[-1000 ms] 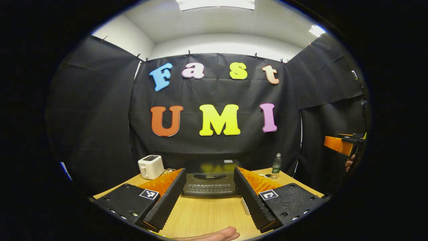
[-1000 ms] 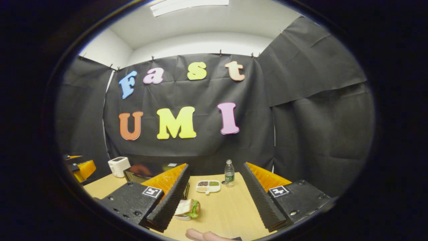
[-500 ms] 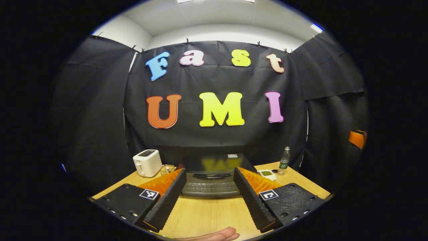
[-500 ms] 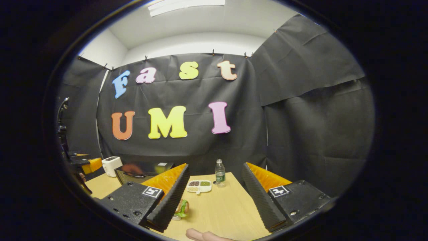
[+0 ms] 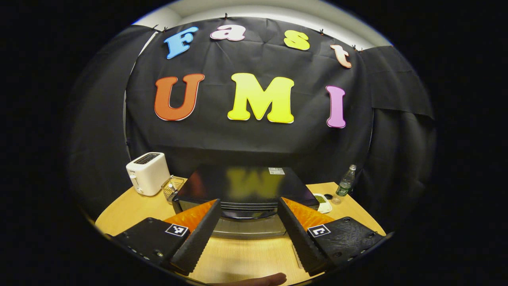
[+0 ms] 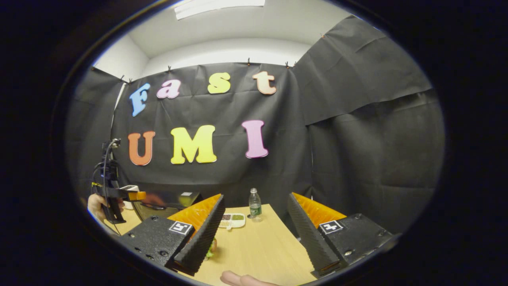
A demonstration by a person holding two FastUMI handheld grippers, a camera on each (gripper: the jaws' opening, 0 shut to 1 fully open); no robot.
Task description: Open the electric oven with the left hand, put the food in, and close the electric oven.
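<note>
The left gripper's (image 5: 248, 222) fingers are held apart, aimed at the shut oven (image 5: 246, 190) at 12 o'clock. The right gripper's (image 6: 256, 228) fingers are spread too; food (image 6: 209, 251) is glimpsed at 7 o'clock beside its left finger.

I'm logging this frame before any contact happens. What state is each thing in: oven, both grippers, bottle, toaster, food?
electric oven: door closed, handle untouched.
left gripper: open, empty, fingers either side of the oven front.
right gripper: open, empty, above the table.
water bottle: upright, capped.
toaster: upright, nothing visible sticking out of it.
food: on the table, mostly hidden behind the right gripper's finger.
</note>
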